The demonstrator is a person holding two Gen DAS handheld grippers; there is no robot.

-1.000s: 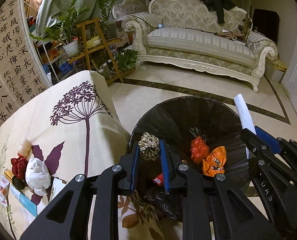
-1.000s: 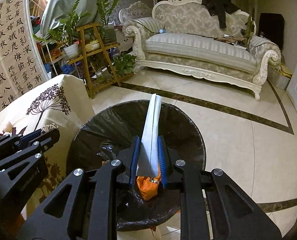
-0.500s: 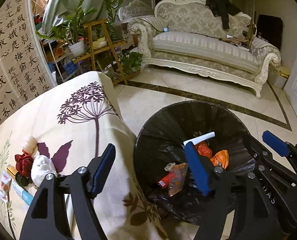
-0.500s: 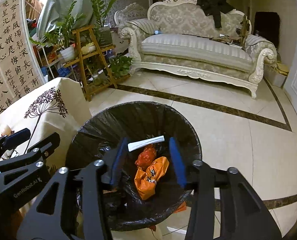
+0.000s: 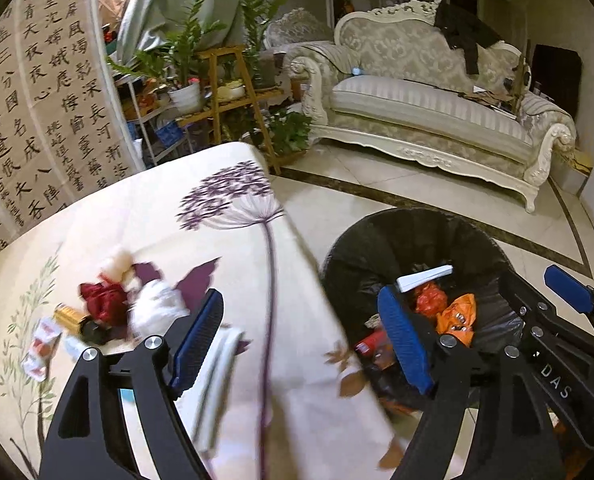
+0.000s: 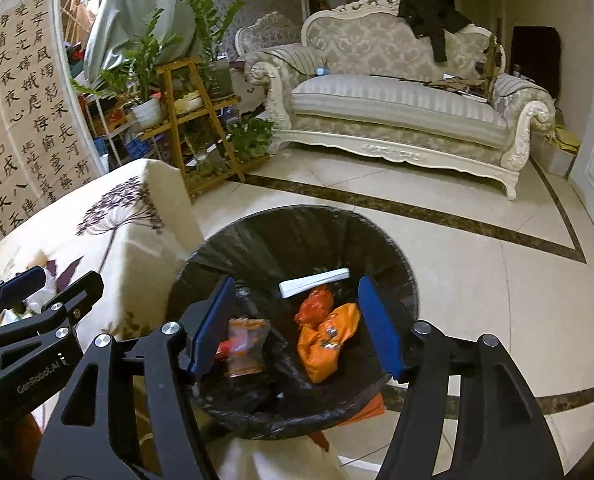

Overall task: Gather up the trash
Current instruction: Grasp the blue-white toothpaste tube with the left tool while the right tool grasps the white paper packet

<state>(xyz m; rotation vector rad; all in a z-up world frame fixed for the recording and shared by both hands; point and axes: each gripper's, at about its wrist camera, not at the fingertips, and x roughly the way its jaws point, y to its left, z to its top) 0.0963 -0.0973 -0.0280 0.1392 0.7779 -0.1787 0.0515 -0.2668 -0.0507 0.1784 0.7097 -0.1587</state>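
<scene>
Left gripper (image 5: pixel 301 336), lower centre of its view, is standing wide open and holding nothing; its fingers are straddling the table's edge and the bin's rim. Right gripper (image 6: pixel 297 324) is likewise gaping wide and empty, hanging above the black-lined bin (image 6: pixel 257 236). Inside the bin a white paper roll (image 6: pixel 315 282), a red wad (image 6: pixel 317 304), an orange wrapper (image 6: pixel 329 340) and a clear snack packet (image 6: pixel 243 344) are lying; the packet is being partly hidden by the right gripper's left finger. On the flowered tablecloth (image 5: pixel 145 216), at left, remaining litter is appearing blurred: a red wad (image 5: pixel 103 300), a white tissue (image 5: pixel 157 308), a small bottle (image 5: pixel 77 320). Items nearer the bottom edge are being cut off by the gripper frame.
</scene>
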